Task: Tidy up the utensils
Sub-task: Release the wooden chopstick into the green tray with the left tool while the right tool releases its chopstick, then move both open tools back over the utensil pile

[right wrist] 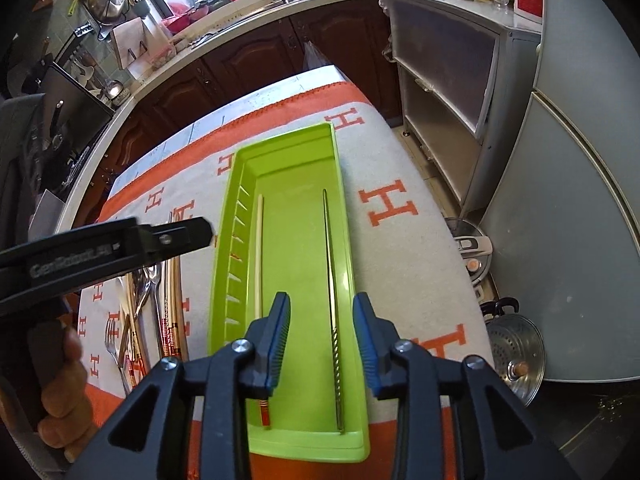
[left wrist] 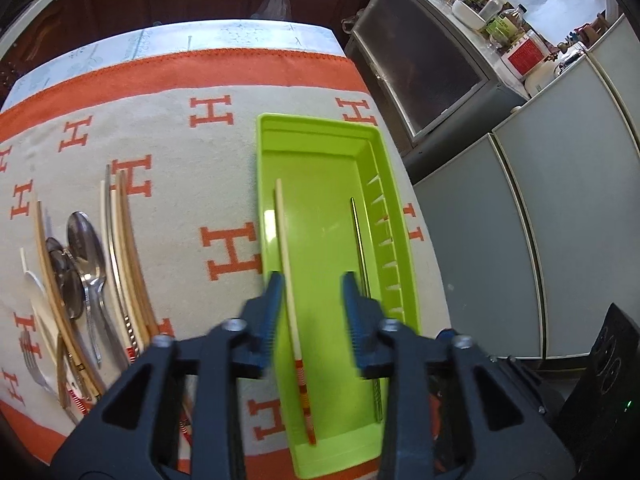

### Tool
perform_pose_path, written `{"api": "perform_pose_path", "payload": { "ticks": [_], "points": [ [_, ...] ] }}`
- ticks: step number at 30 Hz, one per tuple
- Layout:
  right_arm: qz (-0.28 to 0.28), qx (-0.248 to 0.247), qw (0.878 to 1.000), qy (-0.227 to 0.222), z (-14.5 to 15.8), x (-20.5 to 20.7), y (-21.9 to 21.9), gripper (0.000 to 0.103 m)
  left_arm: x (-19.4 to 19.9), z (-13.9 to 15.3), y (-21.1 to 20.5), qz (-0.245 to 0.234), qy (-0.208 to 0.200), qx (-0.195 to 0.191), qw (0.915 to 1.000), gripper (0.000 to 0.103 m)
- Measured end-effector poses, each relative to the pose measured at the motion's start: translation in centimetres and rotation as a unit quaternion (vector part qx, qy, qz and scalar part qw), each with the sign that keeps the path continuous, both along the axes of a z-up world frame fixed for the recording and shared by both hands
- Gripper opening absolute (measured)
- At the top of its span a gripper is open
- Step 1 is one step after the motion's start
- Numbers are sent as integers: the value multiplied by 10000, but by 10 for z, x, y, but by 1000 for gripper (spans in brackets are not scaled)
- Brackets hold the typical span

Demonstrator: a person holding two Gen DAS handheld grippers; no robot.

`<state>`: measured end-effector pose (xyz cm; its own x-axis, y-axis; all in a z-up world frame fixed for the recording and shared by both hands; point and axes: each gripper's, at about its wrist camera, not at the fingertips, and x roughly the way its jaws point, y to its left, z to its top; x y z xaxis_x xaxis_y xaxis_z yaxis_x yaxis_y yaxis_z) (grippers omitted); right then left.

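Lettering "GenRobot.AI" in pale print on the black side of the left gripper (right wrist: pixel 208 232), seen reaching in from the left edge of the right wrist view, gripped by a hand (right wrist: pixel 60 384). Large orange "H" letters repeated across the beige woven cloth with orange border (left wrist: pixel 224 136) covering the table. Red label on a clear jar (left wrist: pixel 524 54) on the grey counter at far right, its writing too small to read. Lime-green plastic utensil tray (left wrist: pixel 320 132) lying lengthwise on the cloth, slotted along one long wall. Inside it, flat on the floor and well apart: one cream chopstick with red-and-orange striped end (left wrist: pixel 290 280) and one twisted-handle steel chopstick (right wrist: pixel 332 300). Left gripper (left wrist: pixel 312 284) over the tray's near half, blue ribbed pads parted, cream chopstick just beside the left pad but not pinched. Right gripper (right wrist: pixel 322 308) likewise parted, steel chopstick lying free between the pads. Beside the tray on the cloth: loose heap of steel spoons (left wrist: pixel 82 248), a steel fork (left wrist: pixel 34 364), a white plastic spoon (left wrist: pixel 30 276) and wooden and cream chopsticks (left wrist: pixel 128 264). Beyond the table: dark wood cabinets (right wrist: pixel 256 60); grey frosted-door shelf unit (right wrist: pixel 444 80); steel steamer pot with lid (right wrist: pixel 516 360) on the floor.
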<state>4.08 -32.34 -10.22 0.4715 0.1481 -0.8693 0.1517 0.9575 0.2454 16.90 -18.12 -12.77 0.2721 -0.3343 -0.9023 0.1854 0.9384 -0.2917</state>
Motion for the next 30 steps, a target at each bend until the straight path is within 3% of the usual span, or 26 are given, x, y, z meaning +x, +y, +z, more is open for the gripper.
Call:
{"api": "perform_pose_path", "payload": {
  "ticks": [2,12,30],
  "points": [
    [-9,-21,10000,-15,2,-3,1,32,-8,11,9,55,-132,10,9999,49],
    [33,-20,10000,-34,9,-14,11,32,-62,45,58,-45,-653,543,9964,51],
    [570,-287,9979,83,17,-20,73,32,-128,41,188,803,-907,1281,9843,51]
  ]
}}
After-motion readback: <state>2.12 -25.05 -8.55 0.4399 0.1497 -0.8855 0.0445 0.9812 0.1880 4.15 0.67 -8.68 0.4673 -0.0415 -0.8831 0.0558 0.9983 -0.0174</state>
